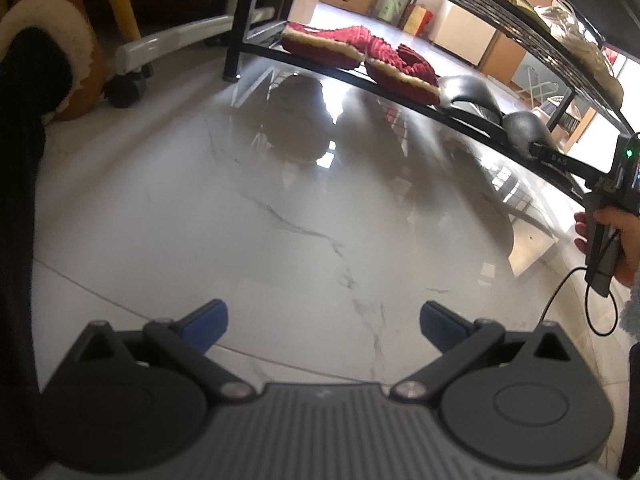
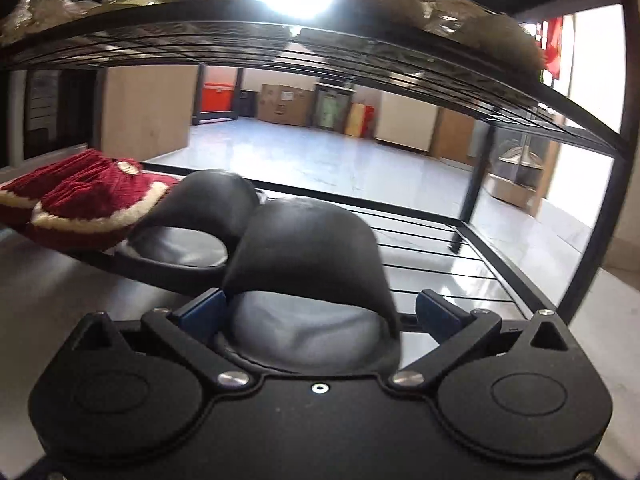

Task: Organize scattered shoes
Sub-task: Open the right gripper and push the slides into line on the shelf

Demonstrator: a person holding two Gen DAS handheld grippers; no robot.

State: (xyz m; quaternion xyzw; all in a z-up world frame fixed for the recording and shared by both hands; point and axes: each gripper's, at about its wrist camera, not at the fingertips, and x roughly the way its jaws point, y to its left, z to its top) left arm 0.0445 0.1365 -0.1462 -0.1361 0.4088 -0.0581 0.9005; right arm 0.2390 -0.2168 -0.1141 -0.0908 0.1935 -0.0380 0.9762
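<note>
Two red slippers (image 1: pixel 360 56) (image 2: pixel 92 196) lie side by side on the lower shelf of a black wire rack (image 1: pixel 404 94) (image 2: pixel 472 264). To their right lies a black slipper (image 1: pixel 468 96) (image 2: pixel 200 220). A second black slipper (image 2: pixel 308 268) (image 1: pixel 524 132) rests on the shelf's front edge between the spread fingers of my right gripper (image 2: pixel 320 312); the left blue pad (image 2: pixel 204 312) touches it, the right pad stands apart. My left gripper (image 1: pixel 324 322) is open and empty, low over the marble floor (image 1: pixel 280 216) in front of the rack.
The upper shelf (image 2: pixel 320 52) holds several light-coloured shoes. A brown fur-lined boot (image 1: pixel 60 48) and a wheeled white base (image 1: pixel 136 60) stand at the left. The lower shelf to the right of the black slippers is bare wire (image 2: pixel 460 256). Boxes stand against the far wall.
</note>
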